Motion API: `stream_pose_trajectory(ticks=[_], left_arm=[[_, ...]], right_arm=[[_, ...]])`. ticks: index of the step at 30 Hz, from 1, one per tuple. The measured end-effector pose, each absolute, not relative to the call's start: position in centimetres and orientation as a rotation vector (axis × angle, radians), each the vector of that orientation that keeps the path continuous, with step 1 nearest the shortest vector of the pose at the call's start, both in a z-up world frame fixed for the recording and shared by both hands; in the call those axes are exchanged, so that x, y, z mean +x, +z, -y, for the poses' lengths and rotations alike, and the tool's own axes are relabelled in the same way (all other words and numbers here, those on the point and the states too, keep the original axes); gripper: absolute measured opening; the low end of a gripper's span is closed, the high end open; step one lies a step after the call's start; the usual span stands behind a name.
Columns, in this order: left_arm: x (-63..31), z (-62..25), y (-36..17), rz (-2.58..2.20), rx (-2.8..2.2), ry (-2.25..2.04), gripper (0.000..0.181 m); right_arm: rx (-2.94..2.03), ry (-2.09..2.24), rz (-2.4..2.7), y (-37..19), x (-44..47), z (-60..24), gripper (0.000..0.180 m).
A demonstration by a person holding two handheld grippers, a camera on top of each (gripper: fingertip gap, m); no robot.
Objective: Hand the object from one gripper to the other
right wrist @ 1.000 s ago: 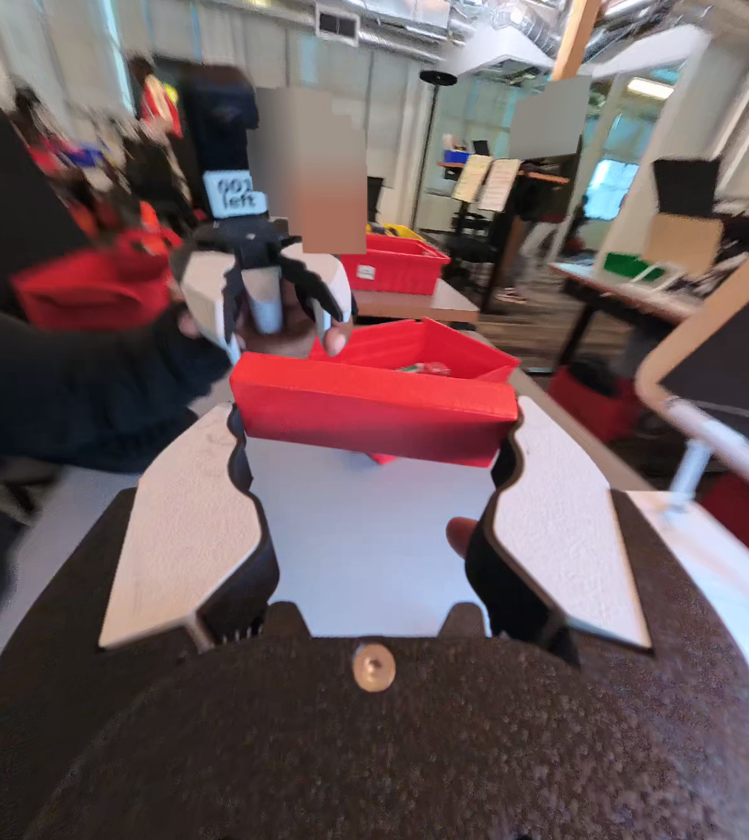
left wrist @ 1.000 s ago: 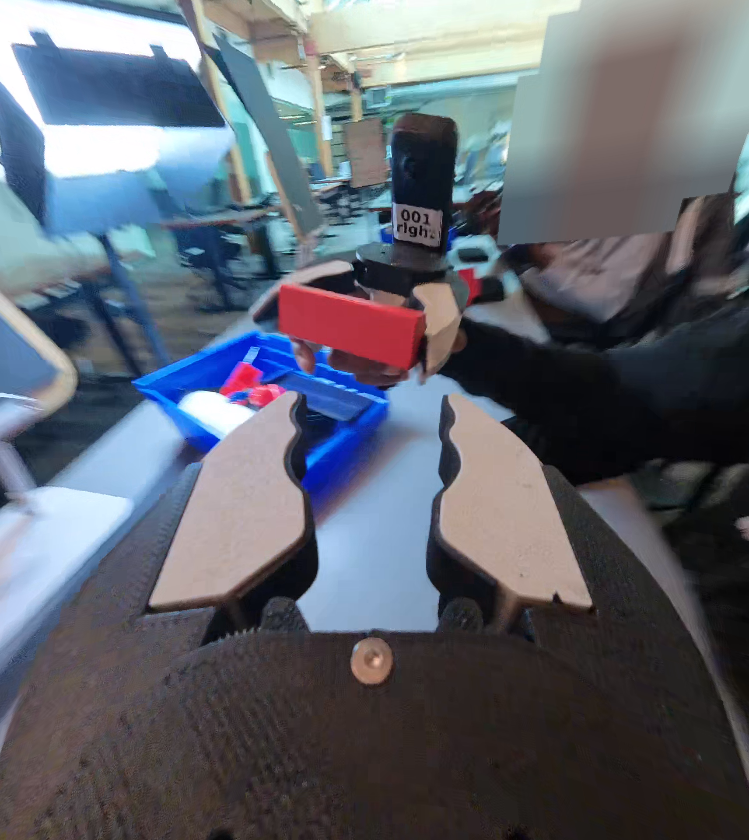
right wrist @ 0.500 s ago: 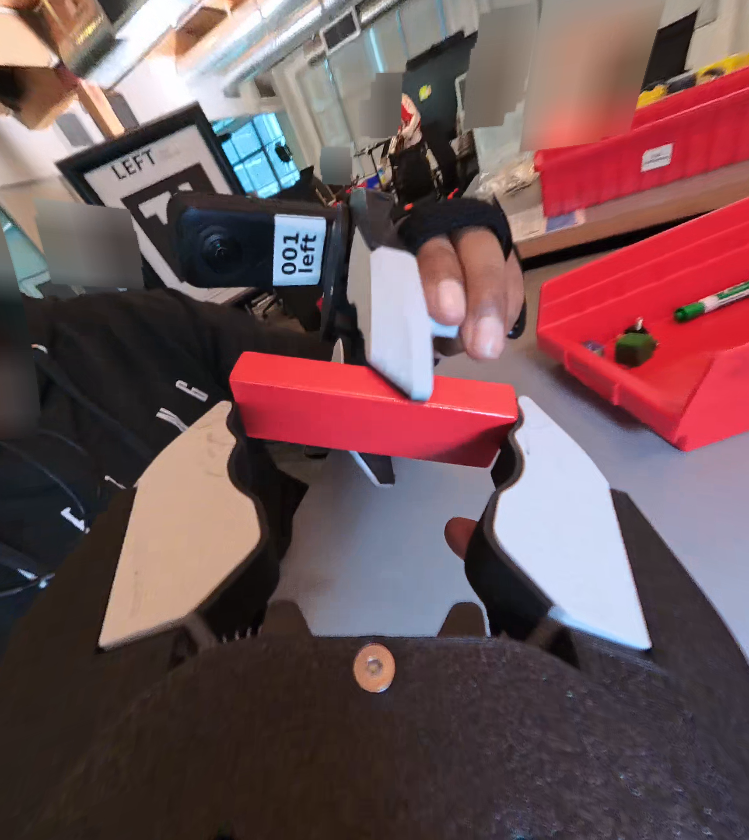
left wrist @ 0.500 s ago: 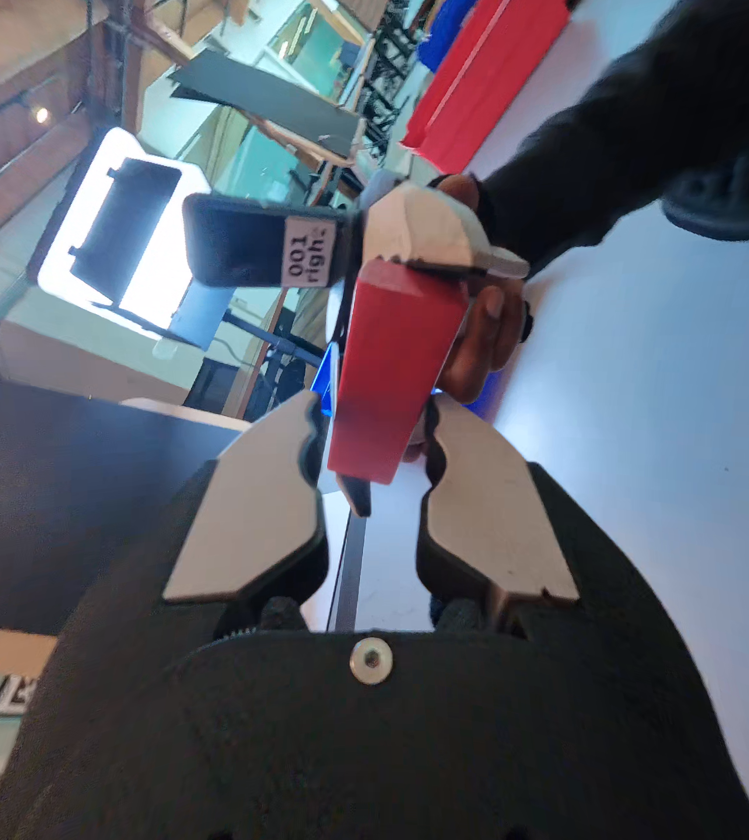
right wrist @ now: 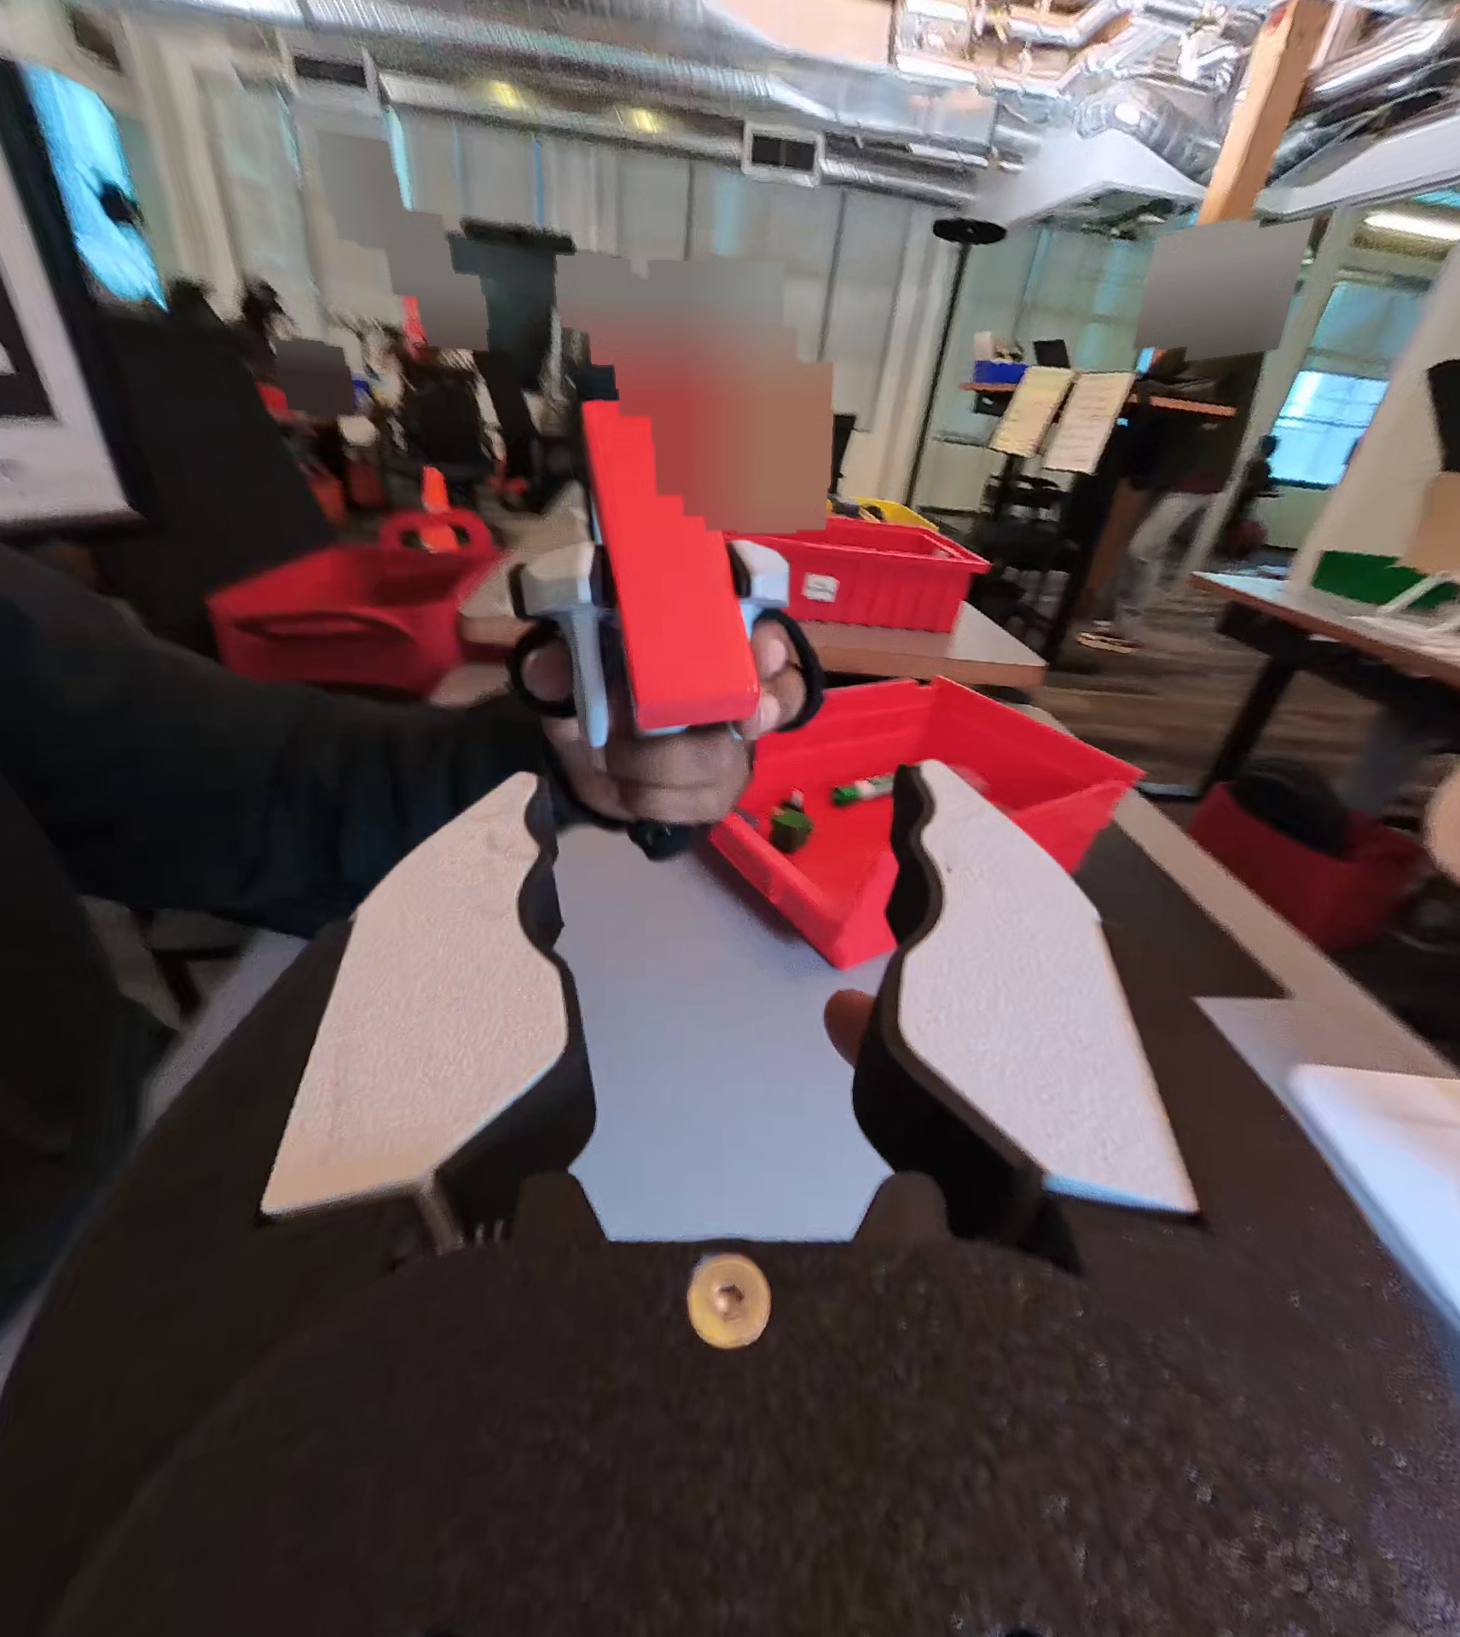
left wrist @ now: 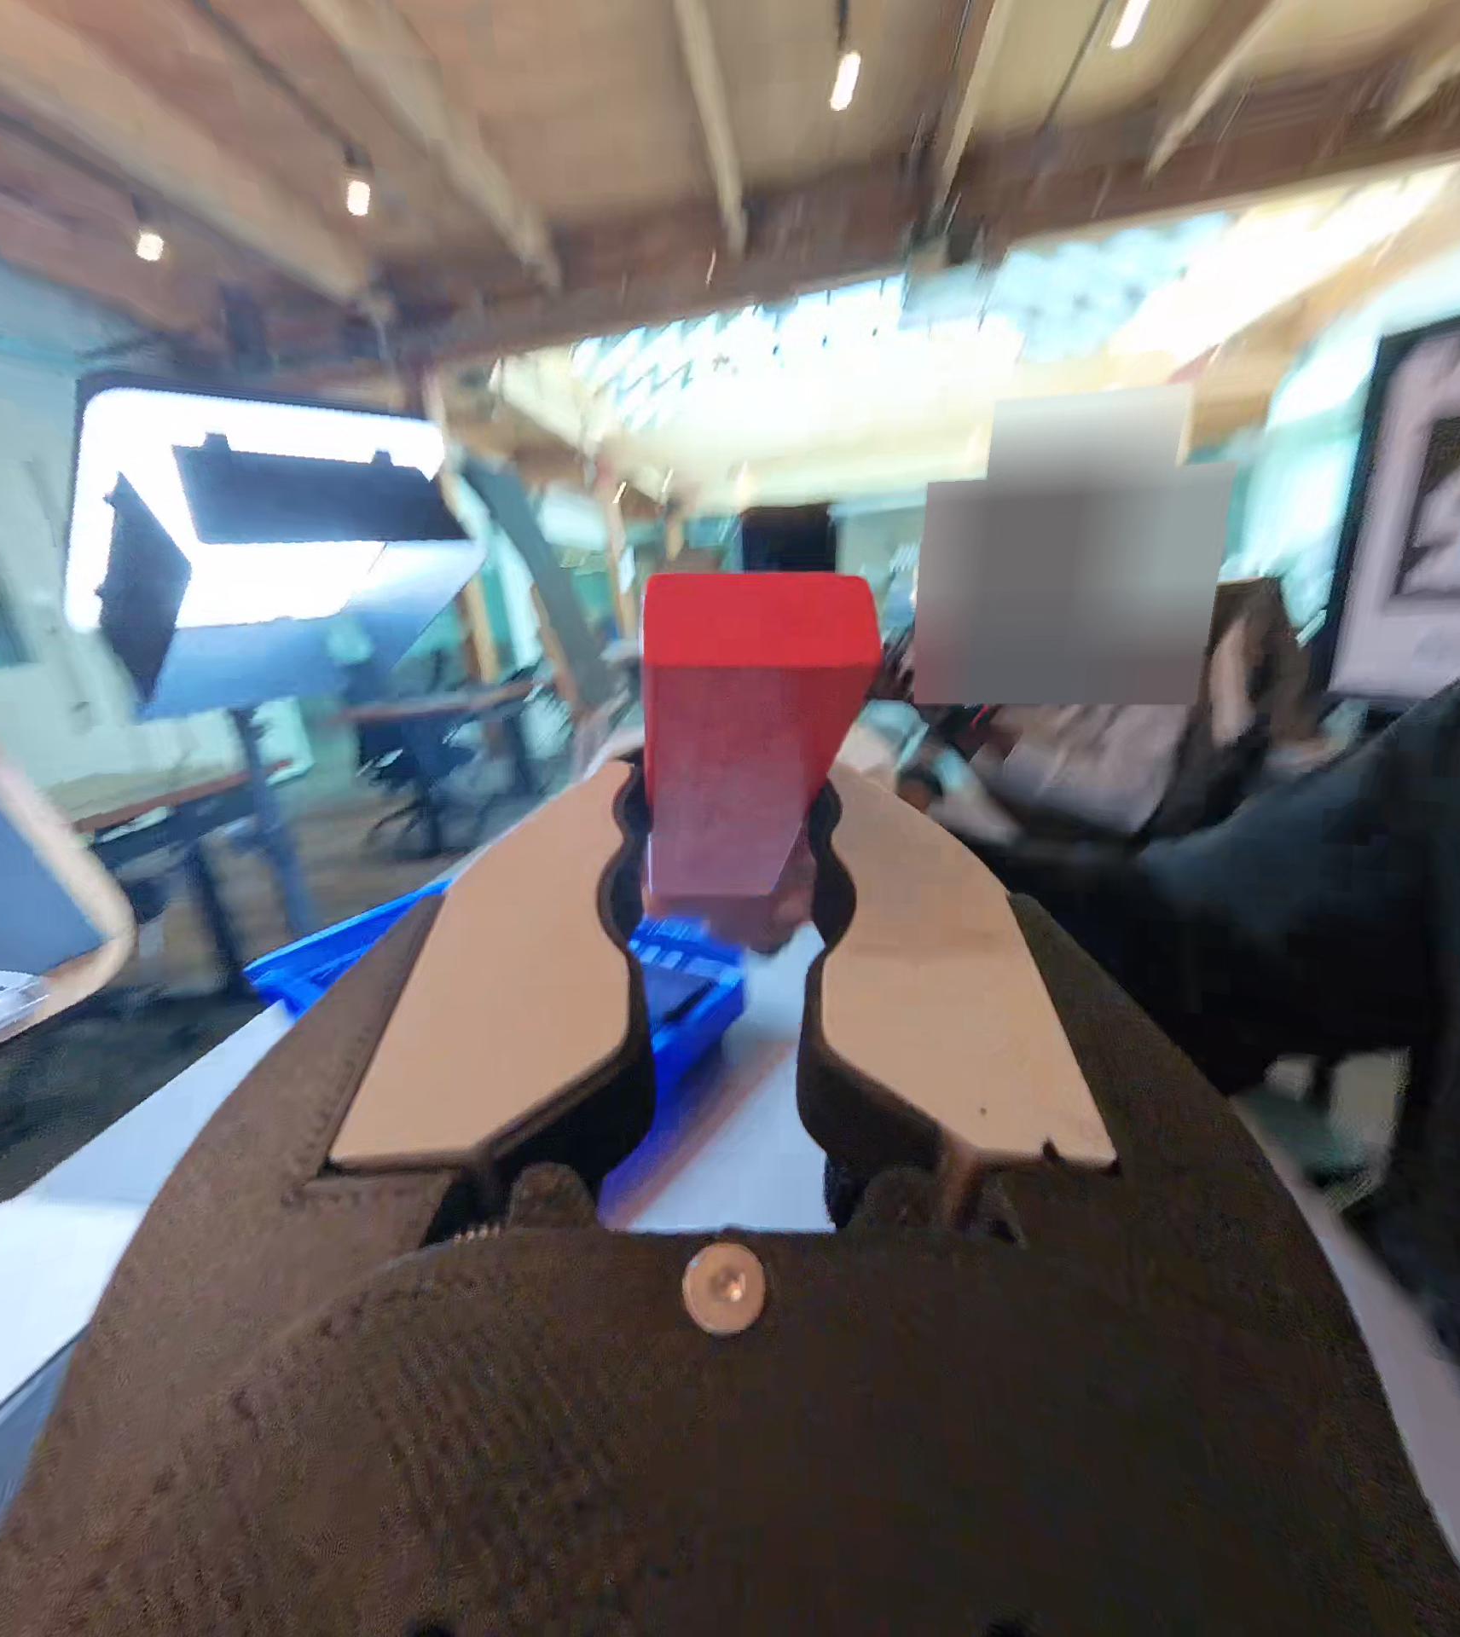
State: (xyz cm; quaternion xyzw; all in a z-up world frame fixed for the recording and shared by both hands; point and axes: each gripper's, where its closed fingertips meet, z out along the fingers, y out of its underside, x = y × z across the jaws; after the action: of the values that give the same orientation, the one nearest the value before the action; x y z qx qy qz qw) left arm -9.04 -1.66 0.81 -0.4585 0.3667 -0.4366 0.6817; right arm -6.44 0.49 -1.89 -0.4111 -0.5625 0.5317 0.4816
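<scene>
A long red block (left wrist: 744,735) stands upright between the fingertips of my left gripper (left wrist: 726,797), which is shut on it. In the right wrist view the same red block (right wrist: 673,611) shows farther off, held in the left gripper (right wrist: 656,576) above the table. My right gripper (right wrist: 722,788) is open and empty, apart from the block, with bare grey table (right wrist: 709,1063) between its fingers.
A red bin (right wrist: 1063,797) holding a green marker and a small green piece sits on the table at right. A blue bin (left wrist: 691,1019) with parts sits ahead in the left wrist view. A person's dark sleeve (right wrist: 221,753) reaches in from the left. There is about 5 cm between the tips of the two grippers.
The right gripper let go of the red block and opened. The left gripper shut on it, turned it upright and drew away from the right gripper.
</scene>
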Motion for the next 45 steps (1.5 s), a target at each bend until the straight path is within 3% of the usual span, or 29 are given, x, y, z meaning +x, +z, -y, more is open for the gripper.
stream_pose_trajectory(ticks=[5,6,7,8,11,14,23,29,31,35,38,41,45], left_arm=[[-8.3,2.0,0.4,-0.78,-0.99,-1.133,0.035],[-8.0,2.0,0.1,-0.787,-0.993,-1.14,0.035],[-7.8,1.9,-0.1,-0.788,-0.998,-1.148,0.035],[-7.8,1.8,-0.2,-0.782,-1.002,-1.153,0.035],[-8.0,1.1,-1.0,-0.835,-1.101,-1.108,0.035],[-9.6,-0.2,-1.5,-0.829,-1.272,-1.111,0.049],[-11.5,0.9,-1.0,-0.735,-1.345,-1.622,0.053],[-10.2,2.1,-2.0,-0.836,-1.384,-1.656,0.048],[-10.3,2.3,-2.0,-0.878,-1.358,-1.598,0.02],[-10.3,2.1,-1.3,-0.946,-1.294,-1.325,0.017],[-10.6,2.0,-0.8,-1.021,-1.206,-0.941,0.017],[-10.6,2.6,0.3,-1.067,-1.092,-0.685,0.018],[-9.7,3.9,0.5,-1.132,-1.002,-0.585,0.017]], right_arm=[[-0.98,1.61,1.252,-2.0,-8.8,1.4,0.069],[-0.987,1.598,1.241,-2.2,-9.3,1.5,0.062],[-0.976,1.574,1.249,-2.4,-9.5,1.7,0.037],[-0.971,1.545,1.24,-2.3,-9.5,1.7,0.035],[-0.98,1.376,1.251,-1.6,-8.7,0.6,0.035],[-0.878,1.016,1.293,-0.5,-7.2,-0.4,0.035],[-0.419,0.137,1.407,-0.4,-6.7,1.1,0.035],[-0.281,-0.051,1.443,-1.6,-7.9,2.3,0.035],[-0.289,-0.025,1.437,-1.6,-8.0,2.3,0.035],[-0.498,0.222,1.393,-1.2,-7.8,0.8,0.036],[-0.801,0.753,1.366,-1.0,-7.5,0.1,0.052],[-0.964,1.251,1.346,-0.7,-6.9,0.7,0.055],[-0.948,1.435,1.392,-1.2,-7.3,2.5,0.056]])
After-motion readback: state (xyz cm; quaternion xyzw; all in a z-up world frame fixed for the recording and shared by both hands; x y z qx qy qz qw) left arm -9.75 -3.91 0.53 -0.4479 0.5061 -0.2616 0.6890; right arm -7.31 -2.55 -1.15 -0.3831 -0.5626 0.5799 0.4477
